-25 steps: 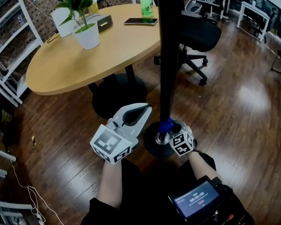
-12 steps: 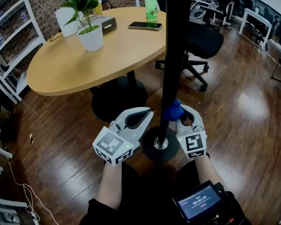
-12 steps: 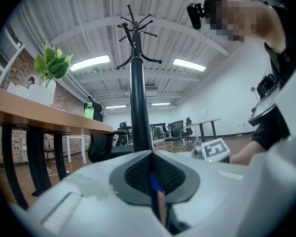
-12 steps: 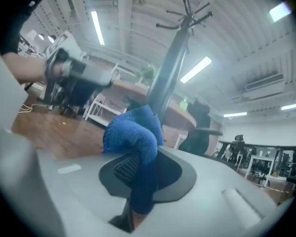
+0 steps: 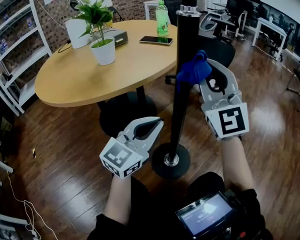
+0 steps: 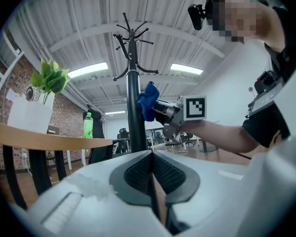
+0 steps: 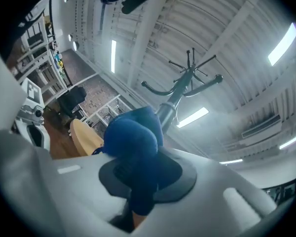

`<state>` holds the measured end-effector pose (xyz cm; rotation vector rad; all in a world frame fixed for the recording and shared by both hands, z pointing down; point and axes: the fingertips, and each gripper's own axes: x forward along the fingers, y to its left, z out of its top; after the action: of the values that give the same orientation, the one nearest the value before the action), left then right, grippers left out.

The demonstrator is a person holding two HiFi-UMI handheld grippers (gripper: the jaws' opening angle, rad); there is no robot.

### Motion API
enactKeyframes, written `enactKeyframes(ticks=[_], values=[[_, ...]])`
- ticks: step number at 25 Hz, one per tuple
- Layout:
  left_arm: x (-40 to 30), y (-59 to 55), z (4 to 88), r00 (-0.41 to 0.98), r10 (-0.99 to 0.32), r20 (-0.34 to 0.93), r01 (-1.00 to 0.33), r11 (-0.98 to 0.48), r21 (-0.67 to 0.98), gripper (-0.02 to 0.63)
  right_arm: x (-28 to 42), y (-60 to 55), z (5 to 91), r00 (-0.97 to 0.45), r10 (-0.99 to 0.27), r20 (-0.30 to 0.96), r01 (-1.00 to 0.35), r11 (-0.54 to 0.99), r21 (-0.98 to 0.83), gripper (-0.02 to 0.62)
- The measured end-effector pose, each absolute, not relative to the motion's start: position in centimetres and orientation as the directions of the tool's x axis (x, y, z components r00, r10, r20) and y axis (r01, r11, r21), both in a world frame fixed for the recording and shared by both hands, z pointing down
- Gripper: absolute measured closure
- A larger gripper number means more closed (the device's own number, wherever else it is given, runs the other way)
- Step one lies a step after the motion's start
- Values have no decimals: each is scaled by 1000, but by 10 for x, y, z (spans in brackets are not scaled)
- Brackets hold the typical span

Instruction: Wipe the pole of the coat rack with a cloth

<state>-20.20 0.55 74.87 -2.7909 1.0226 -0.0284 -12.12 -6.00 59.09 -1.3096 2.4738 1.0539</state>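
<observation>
while the right gripper (image 5: 204, 74) clamps the blue cloth (image 5: 192, 70) against the pole (image 5: 181, 104) and the left gripper (image 5: 155, 123) sits clenched on nothing, low beside it, a hard push could tip the unsteadied coat rack (image 5: 160, 166).

The pole (image 5: 182, 91) was black, slim and upright, rising from a round black base (image 5: 160, 166) near the person, with a silvery collar (image 5: 188, 10) high up. At its top, curved hooks (image 6: 130, 36) branched outward (clearest from the left gripper view). The cloth (image 5: 191, 71) was blue and bunched into a soft wad, pinched between the closed jaws of the right gripper (image 5: 202, 68). It pressed against the pole's right side, well above the base and below the collar, with a loose fold hanging down beside the pole.
</observation>
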Motion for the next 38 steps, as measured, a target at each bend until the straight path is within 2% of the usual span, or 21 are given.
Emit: enactKeyframes(ticks=[5, 10, 14, 18, 23, 29, 33, 38], values=[[-208, 15, 729, 762, -644, -62, -642, -741, -197, 606, -129, -47, 544, -613, -616, -494, -772, 333, 541, 557], [-213, 16, 730, 761, -646, -61, -644, -740, -192, 606, -141, -38, 566, -610, -604, -513, -770, 299, 564, 557], [-211, 18, 738, 765, -642, -49, -639, -747, -182, 606, -142, -39, 634, -615, -693, -377, -718, 293, 632, 557], [-209, 14, 753, 772, -636, -22, -630, -759, -166, 606, -141, -49, 747, -602, -781, -165, -684, 398, 611, 557], [-203, 10, 771, 774, -634, 5, -626, -766, -144, 606, -144, -54, 896, -603, -795, 73, -687, 564, 458, 557], [-191, 9, 789, 784, -619, 42, -610, -782, -130, 606, -141, -59, 1017, -557, -768, 317, -664, 641, 385, 555], [-190, 8, 794, 782, -621, 57, -611, -781, -128, 606, -140, -60, 1048, -547, -746, 379, -662, 663, 349, 555], [-194, 3, 791, 772, -634, 54, -624, -771, -130, 606, -140, -60, 1023, -564, -752, 341, -667, 659, 349, 555]])
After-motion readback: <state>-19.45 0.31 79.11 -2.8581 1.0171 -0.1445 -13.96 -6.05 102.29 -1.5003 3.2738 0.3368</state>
